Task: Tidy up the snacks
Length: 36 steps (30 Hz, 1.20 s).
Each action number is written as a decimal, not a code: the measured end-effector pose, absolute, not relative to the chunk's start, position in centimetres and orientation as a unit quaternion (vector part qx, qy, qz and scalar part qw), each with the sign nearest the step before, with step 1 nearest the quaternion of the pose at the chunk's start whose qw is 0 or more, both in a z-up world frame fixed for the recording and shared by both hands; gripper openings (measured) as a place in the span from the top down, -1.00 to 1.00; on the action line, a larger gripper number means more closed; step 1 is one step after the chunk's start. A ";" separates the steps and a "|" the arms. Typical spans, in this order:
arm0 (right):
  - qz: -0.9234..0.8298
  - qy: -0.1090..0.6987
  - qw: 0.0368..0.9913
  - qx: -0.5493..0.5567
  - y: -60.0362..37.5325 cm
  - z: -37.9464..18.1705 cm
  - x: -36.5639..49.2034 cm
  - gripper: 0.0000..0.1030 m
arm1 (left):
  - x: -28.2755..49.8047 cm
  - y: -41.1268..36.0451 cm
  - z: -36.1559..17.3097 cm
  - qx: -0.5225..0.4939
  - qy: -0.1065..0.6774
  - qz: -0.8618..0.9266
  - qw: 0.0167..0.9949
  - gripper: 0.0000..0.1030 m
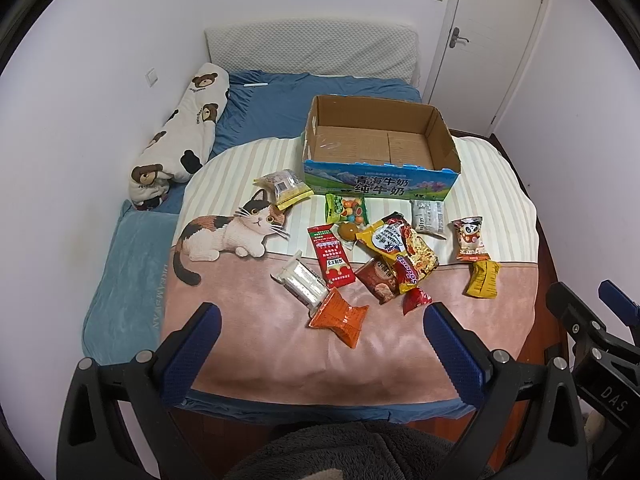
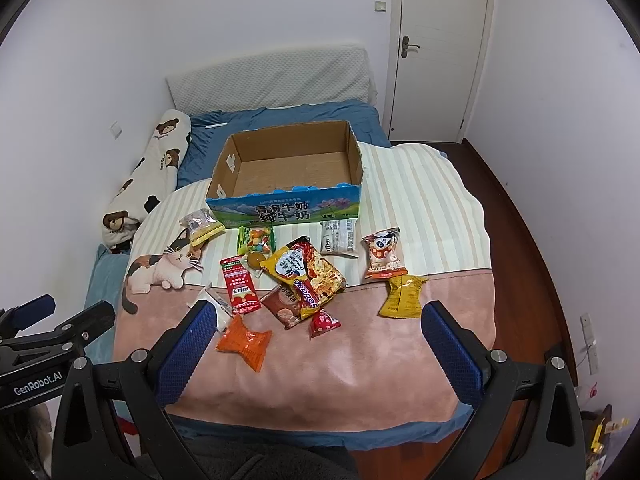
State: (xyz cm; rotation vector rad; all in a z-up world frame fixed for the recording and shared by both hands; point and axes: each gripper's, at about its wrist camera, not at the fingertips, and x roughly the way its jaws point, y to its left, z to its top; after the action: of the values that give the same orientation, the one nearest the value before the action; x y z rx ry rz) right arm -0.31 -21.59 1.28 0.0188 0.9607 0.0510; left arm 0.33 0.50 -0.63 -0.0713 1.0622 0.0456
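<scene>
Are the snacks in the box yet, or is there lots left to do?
Nothing is put away yet: the cardboard box is empty. Nothing is in hand either; the left gripper and right gripper are both open above the blanket. All the snacks, like the orange packet and noodle packet, remain outside.

A bear-print pillow (image 1: 180, 136) lies beside a closed door (image 1: 488, 40).

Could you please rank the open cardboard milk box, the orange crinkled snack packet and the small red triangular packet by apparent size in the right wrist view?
1. Open cardboard milk box, largest though farthest.
2. Orange crinkled snack packet.
3. Small red triangular packet, smallest, at similar nearness.
</scene>
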 end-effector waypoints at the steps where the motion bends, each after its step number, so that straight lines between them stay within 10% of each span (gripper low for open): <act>1: 0.024 0.462 0.887 0.009 -21.6 1.3 -0.3 -1.00 | 0.3 0.5 -0.6 -0.034 0.506 0.022 0.862 -1.00; 36: 0.025 0.460 0.887 0.010 -21.3 1.8 -0.5 -1.00 | 0.8 0.4 -1.0 -0.034 0.506 0.020 0.862 -1.00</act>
State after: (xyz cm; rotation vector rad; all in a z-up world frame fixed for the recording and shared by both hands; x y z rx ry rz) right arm -0.47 -21.27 1.79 0.0207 0.9564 0.0522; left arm 0.83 0.44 -0.97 -0.0715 1.0610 0.0428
